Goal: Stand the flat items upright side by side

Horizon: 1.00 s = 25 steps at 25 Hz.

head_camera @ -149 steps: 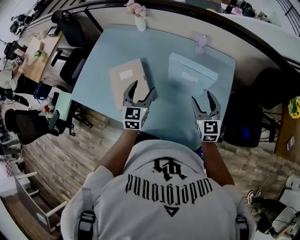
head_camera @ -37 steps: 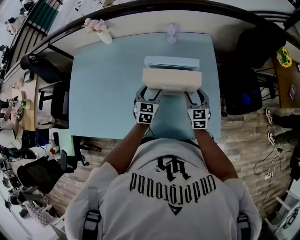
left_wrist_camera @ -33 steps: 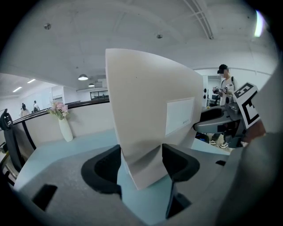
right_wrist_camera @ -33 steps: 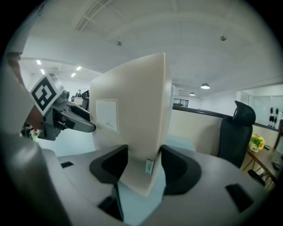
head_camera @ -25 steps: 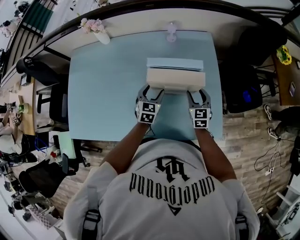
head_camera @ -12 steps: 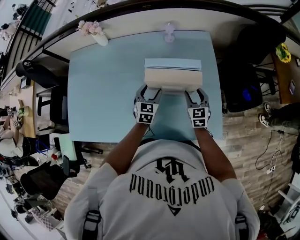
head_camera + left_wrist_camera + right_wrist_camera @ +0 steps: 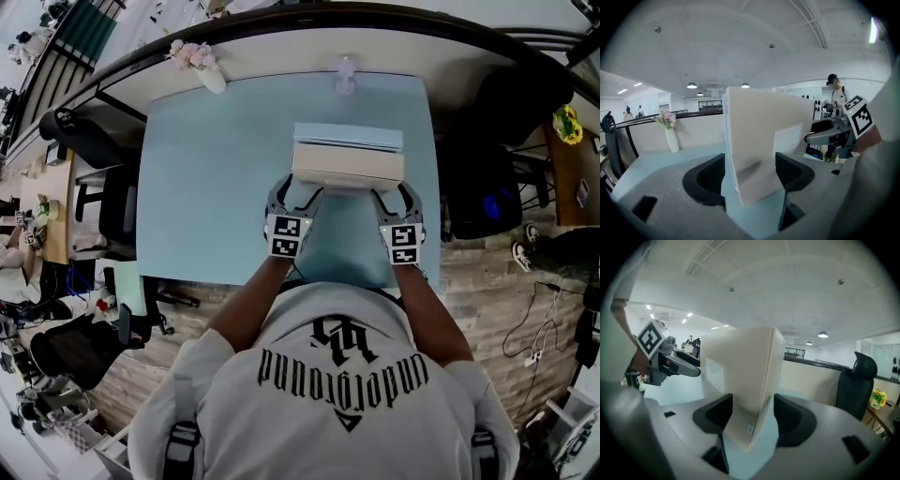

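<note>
A beige box file (image 7: 347,167) stands upright on its long edge on the light blue table (image 7: 216,169). Right behind it, side by side, a light blue file (image 7: 349,138) also stands upright. My left gripper (image 7: 295,192) straddles the beige file's left end (image 7: 759,140). My right gripper (image 7: 396,194) straddles its right end (image 7: 745,376). Both pairs of jaws have just been opening and now stand open, the file between them with the pads slack. In the gripper views the left gripper (image 7: 750,161) and right gripper (image 7: 753,401) each frame the file's lower corner.
A white vase with pink flowers (image 7: 202,66) stands at the table's far left corner, a small pink object (image 7: 346,73) at the far edge. A black chair (image 7: 487,187) sits to the right of the table. A person (image 7: 834,93) stands in the background.
Six seconds ago both files lay flat with the grippers clear of them; now both stand upright. In the last half second both grippers' jaws widened round the beige file's ends.
</note>
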Motion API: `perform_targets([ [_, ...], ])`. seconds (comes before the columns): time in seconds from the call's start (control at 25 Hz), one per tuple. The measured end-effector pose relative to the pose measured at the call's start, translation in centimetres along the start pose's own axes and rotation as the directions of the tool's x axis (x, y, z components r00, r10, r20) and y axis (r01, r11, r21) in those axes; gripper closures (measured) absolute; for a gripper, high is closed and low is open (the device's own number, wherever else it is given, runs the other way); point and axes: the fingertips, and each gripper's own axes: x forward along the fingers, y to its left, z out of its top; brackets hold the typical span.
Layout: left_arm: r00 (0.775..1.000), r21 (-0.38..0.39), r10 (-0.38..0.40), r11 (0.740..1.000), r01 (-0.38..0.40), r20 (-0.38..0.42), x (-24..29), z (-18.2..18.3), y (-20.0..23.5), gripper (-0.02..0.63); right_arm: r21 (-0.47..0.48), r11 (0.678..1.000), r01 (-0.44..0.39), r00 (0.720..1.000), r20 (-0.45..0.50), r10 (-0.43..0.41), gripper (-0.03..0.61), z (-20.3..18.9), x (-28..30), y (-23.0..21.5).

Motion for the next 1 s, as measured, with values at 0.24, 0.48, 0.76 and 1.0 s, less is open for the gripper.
perform_targets([
  [0.24, 0.993, -0.038, 0.035, 0.999, -0.031, 0.114, -5.0, 4.3, -0.4, 0.267, 0.021, 0.999, -0.031, 0.995, 0.100, 0.028, 0.295, 3.8, -5.0, -1.6],
  [0.48, 0.975, -0.073, 0.117, 0.992, -0.105, 0.191, -9.1, 6.7, -1.8, 0.268, -0.001, 0.996, -0.089, 0.982, 0.167, 0.088, 0.298, 6.3, -8.6, -2.4],
  [0.76, 0.952, -0.091, 0.183, 0.982, -0.165, 0.246, -12.3, 8.6, -4.3, 0.371, -0.070, 0.985, -0.157, 0.947, 0.271, 0.170, 0.399, 9.1, -10.9, -2.5],
  [1.0, 0.943, -0.056, 0.163, 0.987, -0.153, 0.290, -16.2, 10.1, -6.3, 0.557, -0.113, 0.969, -0.220, 0.907, 0.341, 0.246, 0.491, 11.9, -14.0, 0.4],
])
